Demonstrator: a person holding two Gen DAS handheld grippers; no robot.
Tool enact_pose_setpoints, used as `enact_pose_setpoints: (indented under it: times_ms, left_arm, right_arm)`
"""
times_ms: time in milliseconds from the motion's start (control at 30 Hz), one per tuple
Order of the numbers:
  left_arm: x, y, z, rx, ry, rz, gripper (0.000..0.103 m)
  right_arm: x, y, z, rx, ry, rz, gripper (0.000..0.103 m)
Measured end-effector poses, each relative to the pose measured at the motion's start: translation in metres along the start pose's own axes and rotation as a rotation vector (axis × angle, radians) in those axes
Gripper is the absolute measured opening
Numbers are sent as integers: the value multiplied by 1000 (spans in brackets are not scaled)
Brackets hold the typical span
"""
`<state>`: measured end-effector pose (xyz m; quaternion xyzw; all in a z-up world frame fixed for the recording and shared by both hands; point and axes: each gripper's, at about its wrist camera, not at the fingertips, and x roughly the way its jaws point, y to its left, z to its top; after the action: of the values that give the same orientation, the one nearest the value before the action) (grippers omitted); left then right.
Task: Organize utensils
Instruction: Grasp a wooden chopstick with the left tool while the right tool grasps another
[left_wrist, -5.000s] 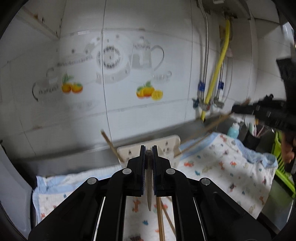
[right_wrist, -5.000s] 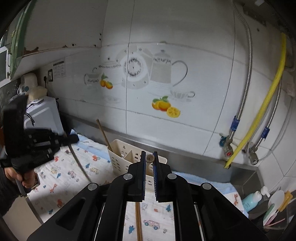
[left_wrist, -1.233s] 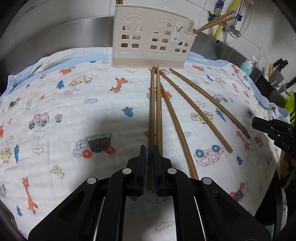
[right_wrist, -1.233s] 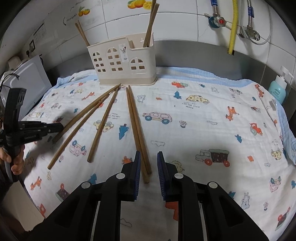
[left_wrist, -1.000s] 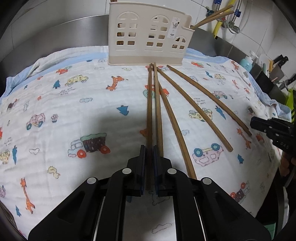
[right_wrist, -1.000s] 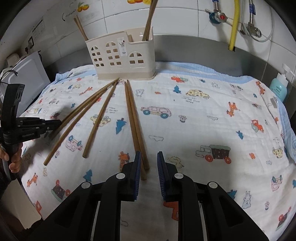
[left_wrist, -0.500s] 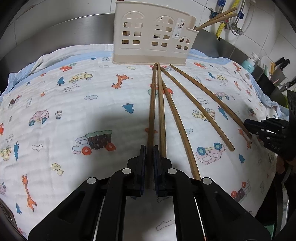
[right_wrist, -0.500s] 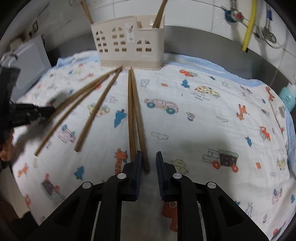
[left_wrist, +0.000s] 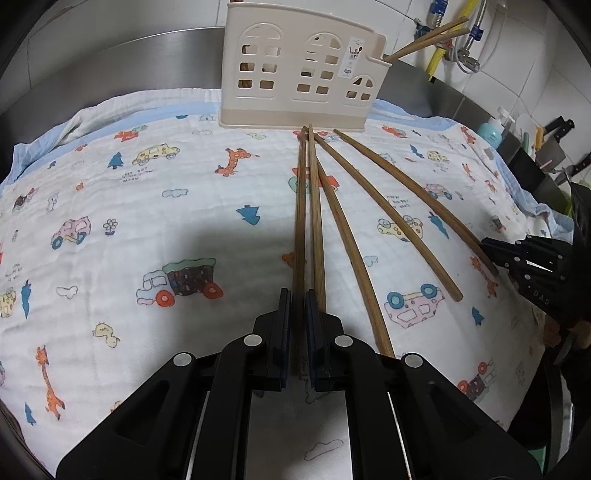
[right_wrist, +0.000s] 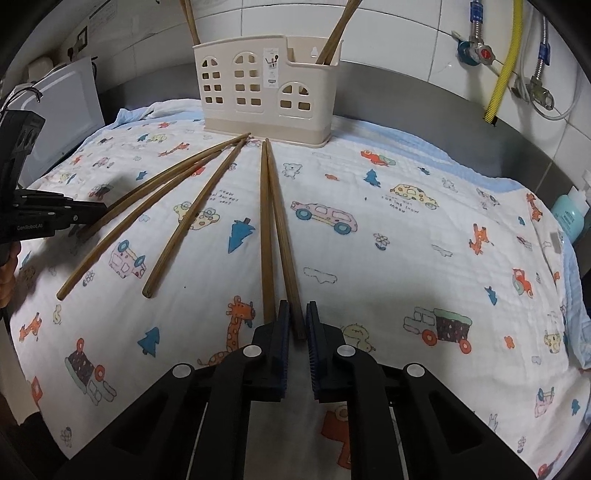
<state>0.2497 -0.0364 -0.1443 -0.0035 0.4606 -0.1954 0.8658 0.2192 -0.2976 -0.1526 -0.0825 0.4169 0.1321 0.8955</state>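
Five thin, stiff, light wooden chopsticks lie fanned on the cloth before the holder, each gripper, left and right, pinching one's thick near end.

Home kitchen: tiled wall, knives.

Brown chopsticks; cream holder; white cartoon-print cloth, blue edge.
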Motion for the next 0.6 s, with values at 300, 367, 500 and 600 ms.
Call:
enact_pose_setpoints:
  times_ms: [300, 367, 500, 600]
  left_arm:
    - [3, -5, 5, 37, 34, 17, 7]
    - [3, -6, 5, 42, 38, 26, 6]
    - [0, -4, 4, 28, 27, 34, 6]
    - [-10, -1, 5, 19, -5, 34, 6]
  right_arm:
    - [-9, 1, 1, 23, -12, -12, 7]
    - [-16, 1, 2, 30, -26, -14, 7]
    - [-37, 4, 7, 34, -71, -21, 7]
    - [-52, 5, 12, 40, -103, -28, 7]
